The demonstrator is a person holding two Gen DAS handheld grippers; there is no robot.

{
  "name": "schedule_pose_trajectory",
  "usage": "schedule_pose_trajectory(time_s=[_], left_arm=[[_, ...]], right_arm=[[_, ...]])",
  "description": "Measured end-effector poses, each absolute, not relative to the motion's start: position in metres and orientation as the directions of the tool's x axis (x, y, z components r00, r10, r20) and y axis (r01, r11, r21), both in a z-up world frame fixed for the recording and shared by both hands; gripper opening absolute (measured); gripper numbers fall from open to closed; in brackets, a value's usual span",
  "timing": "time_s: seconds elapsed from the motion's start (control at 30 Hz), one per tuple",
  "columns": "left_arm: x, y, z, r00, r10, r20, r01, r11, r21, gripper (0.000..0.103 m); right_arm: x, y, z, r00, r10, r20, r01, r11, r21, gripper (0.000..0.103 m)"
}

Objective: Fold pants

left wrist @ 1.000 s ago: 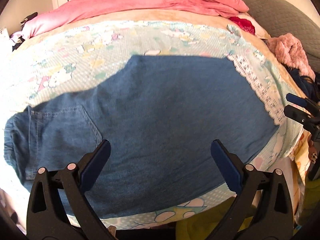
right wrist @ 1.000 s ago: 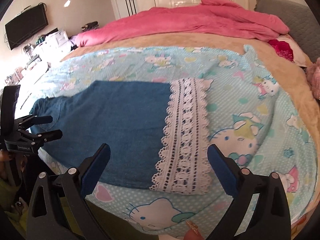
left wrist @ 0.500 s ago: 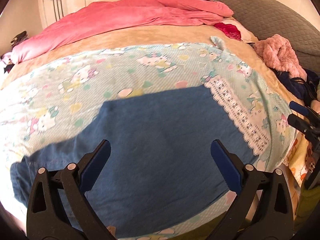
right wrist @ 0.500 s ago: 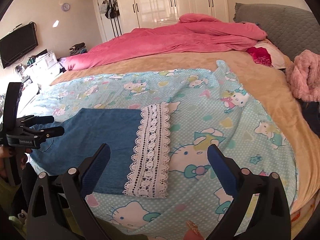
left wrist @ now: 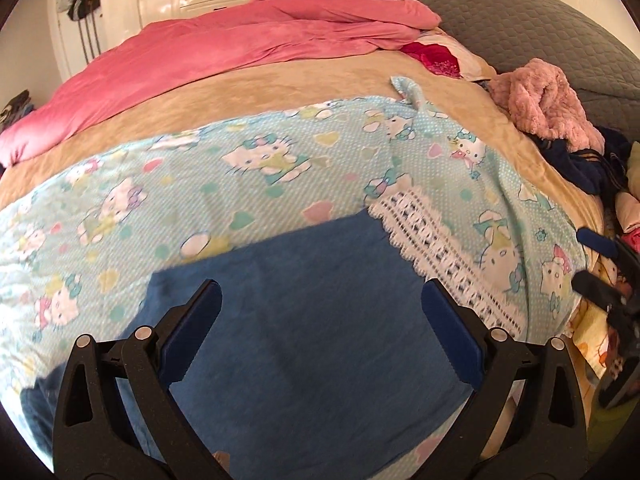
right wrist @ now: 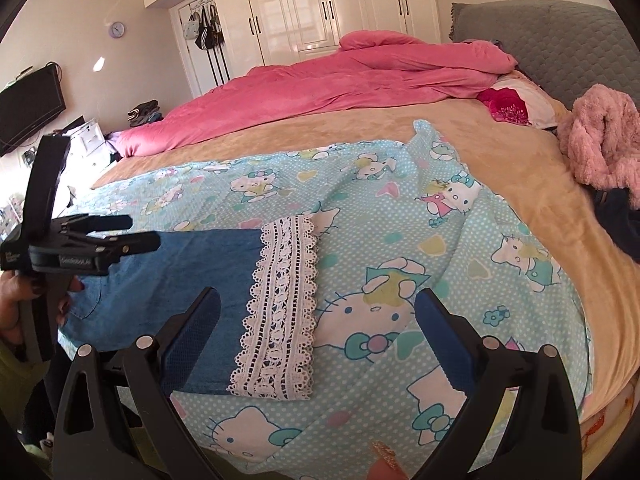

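Denim pants (right wrist: 168, 276) lie flat on the bed, on the cartoon-cat sheet (right wrist: 400, 240), near the front edge; white lace hem (right wrist: 280, 304) at the right end, waist/pocket end to the left. They look folded lengthwise already, legs stacked, so prob. the next step is the crosswise fold.

Left claw (left wrist: 320, 344) wide apart, holding nothing, hovering over mid-denim; in the right view it sits above the waist end. Right claw (right wrist: 316, 340) also wide, empty, lace hem just inside its left finger.

To do the fold well, judging from here: right claw drops onto the lace hem & pinches both layers together, not just the top one; left claw takes the same hem's other corner or pins the mid-line. Lift low, carry hem twd waist, line up edges before release. Risk: pinching the sheet w/ the denim, or layers sliding apart.

Containers: none visible. Pink duvet (right wrist: 320, 80) and fuzzy pink garment (right wrist: 600, 132) are well apart from the pants.
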State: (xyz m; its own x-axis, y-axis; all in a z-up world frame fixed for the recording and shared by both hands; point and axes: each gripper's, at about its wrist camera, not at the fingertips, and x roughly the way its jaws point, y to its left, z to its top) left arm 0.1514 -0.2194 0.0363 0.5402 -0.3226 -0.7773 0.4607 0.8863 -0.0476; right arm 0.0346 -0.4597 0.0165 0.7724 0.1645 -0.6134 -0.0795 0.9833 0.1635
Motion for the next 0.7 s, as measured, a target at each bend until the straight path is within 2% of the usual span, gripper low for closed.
schedule_pose_trajectory(time_s=[0.27,0.7], left_arm=[[0.181,-0.247,0.027,0.509,-0.353,-0.785,0.500,0.864,-0.063,0.094],[0.222,-0.285,-0.009,0.448,-0.361,-0.818,0.557,0.828,-0.061,0.094]], right_arm=[[0.037,-0.458,0.001,0.749,0.166,-0.641,-0.076,0.983,0.166,0.097],[0.050,-0.432,-0.039,0.656,0.258,-0.710,-0.110,0.962,0.248,0.097]])
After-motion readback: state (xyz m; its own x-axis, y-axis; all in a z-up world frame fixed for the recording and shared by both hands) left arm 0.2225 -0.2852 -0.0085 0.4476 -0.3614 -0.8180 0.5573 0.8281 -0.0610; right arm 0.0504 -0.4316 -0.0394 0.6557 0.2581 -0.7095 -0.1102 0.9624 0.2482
